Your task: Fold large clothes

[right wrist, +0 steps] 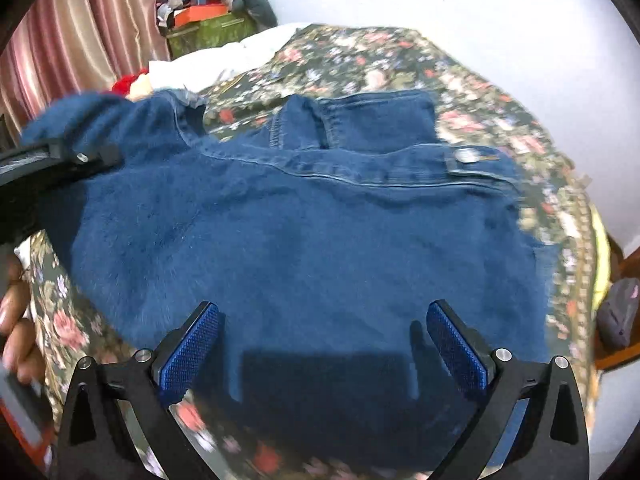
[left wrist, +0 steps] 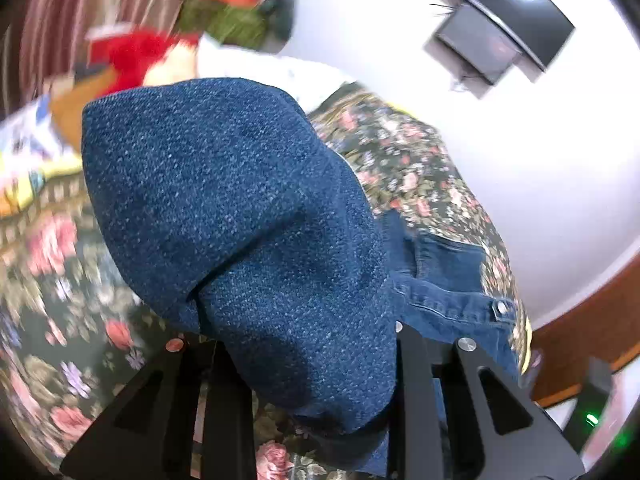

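Observation:
A large blue denim garment (right wrist: 320, 232) lies spread on a bed with a dark floral cover (right wrist: 460, 92). Its waistband and metal button (right wrist: 466, 156) face the far side. My right gripper (right wrist: 322, 352) is open, its blue pads (right wrist: 188, 352) apart just above the near edge of the denim, holding nothing. My left gripper (left wrist: 308, 364) is shut on a thick bunch of the denim (left wrist: 240, 208), lifted off the bed and draping over the fingers. The left gripper also shows at the left edge of the right wrist view (right wrist: 80, 158), gripping the garment's left end.
A pile of clothes and a green box (right wrist: 208, 28) sit at the head of the bed by striped curtains (right wrist: 80, 40). A white pillow or sheet (right wrist: 224, 60) lies nearby. A white wall with a dark mounted screen (left wrist: 496, 32) stands behind. A wooden bed frame (left wrist: 592, 320) runs on the right.

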